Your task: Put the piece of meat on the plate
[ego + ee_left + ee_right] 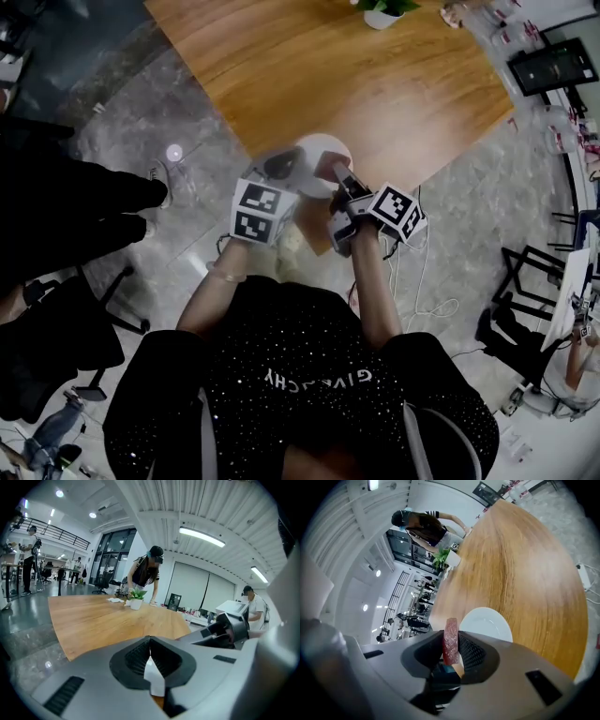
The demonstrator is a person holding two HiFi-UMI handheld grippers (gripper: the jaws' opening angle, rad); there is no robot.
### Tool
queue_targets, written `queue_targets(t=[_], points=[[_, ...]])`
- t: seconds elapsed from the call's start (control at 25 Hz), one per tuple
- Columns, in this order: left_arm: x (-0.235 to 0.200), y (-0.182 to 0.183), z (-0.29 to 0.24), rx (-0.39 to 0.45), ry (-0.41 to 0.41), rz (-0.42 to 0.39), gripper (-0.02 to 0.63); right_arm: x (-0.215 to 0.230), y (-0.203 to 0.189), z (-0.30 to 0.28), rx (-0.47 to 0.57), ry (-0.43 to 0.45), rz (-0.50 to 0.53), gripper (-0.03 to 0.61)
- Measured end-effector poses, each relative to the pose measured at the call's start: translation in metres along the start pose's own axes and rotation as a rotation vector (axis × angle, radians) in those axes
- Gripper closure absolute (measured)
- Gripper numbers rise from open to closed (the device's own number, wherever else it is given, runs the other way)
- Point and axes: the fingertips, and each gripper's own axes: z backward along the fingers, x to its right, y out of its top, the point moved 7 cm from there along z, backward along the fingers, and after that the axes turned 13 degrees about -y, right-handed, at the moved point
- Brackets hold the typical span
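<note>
A white plate [323, 150] [487, 623] lies near the close corner of the wooden table [328, 66] [103, 616] [525, 573]. My right gripper [339, 178] [451, 646] is shut on a red slab of meat [451, 639] [330, 169]. It holds the meat upright, just short of the plate's near rim. My left gripper [281, 169] [150, 641] hovers at the plate's left edge with its jaw tips together. A white sliver shows in the gap behind the tips; I cannot tell what it is.
A potted plant [382, 11] [136, 599] [449, 557] stands at the table's far side, where a person [147, 571] leans over. Someone in black [75, 206] stands to my left. Cables [422, 281] trail on the stone floor on the right.
</note>
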Motion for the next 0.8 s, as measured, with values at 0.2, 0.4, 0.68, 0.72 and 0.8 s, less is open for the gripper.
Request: queue_targets(t=[0.2,0.4,0.68,0.72,0.8], points=[[-0.019,-0.014,0.01,0.018,-0.009,0.053,0.603,-0.005,-0.01,-0.031,-0.048,-0.038,0.047,0.478],[-0.029,-0.022,0.014,0.034,-0.01,0.087,0.603,-0.003,-0.01,-0.05,-0.084,-0.047,0.02,0.477],[-0.045,-0.026,0.021,0.047,0.001,0.114,0.603,-0.001,-0.014,-0.061,-0.099,-0.085,0.003,0.478],[-0.046,-0.026,0.021,0.05,0.001,0.116,0.603,0.0,-0.014,-0.062,-0.098,-0.089,0.0,0.477],[-0.047,-0.026,0.022,0.052,0.0,0.118,0.603,0.001,-0.015,-0.062,-0.095,-0.09,-0.005,0.479]])
